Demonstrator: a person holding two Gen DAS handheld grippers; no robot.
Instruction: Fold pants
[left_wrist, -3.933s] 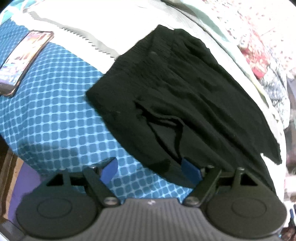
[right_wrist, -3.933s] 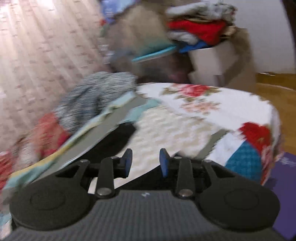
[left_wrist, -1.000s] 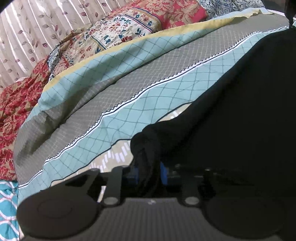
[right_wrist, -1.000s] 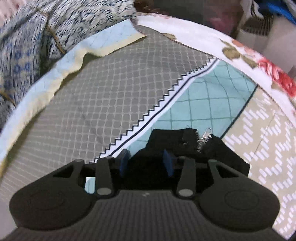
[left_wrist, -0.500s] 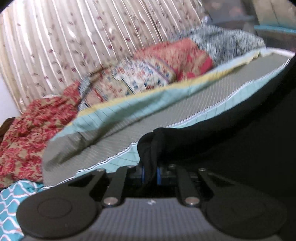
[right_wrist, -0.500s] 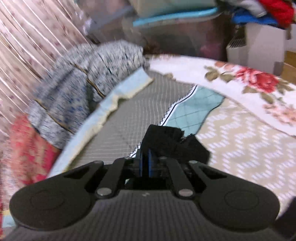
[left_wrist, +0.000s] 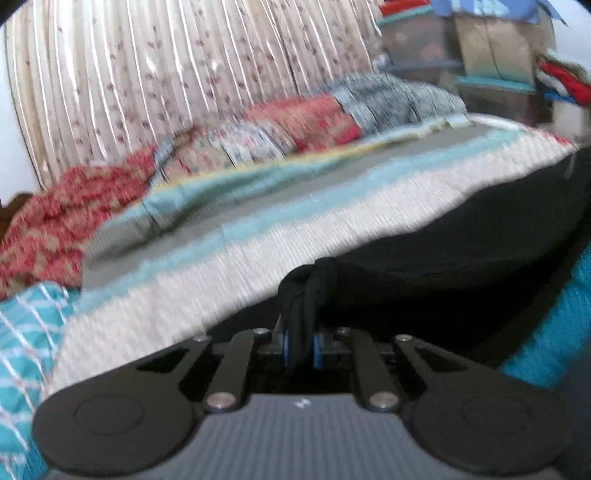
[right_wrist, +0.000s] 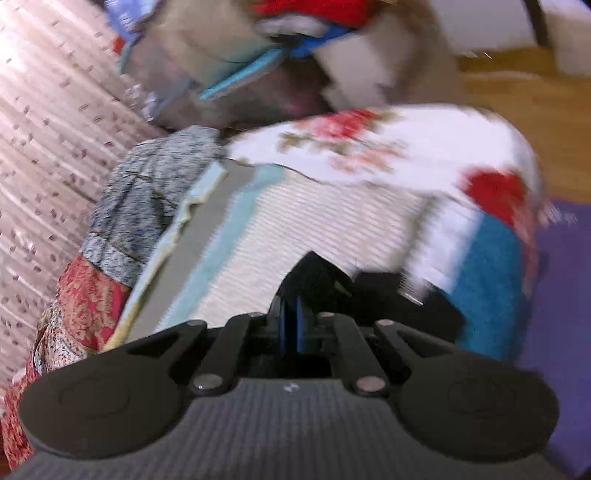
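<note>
Between both tongs (blue-padded), black pants.

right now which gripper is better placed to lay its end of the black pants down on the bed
Left, narrowly. The left gripper pinches the pants over the bedspread; the right gripper holds its bunch near the bed's edge.
</note>
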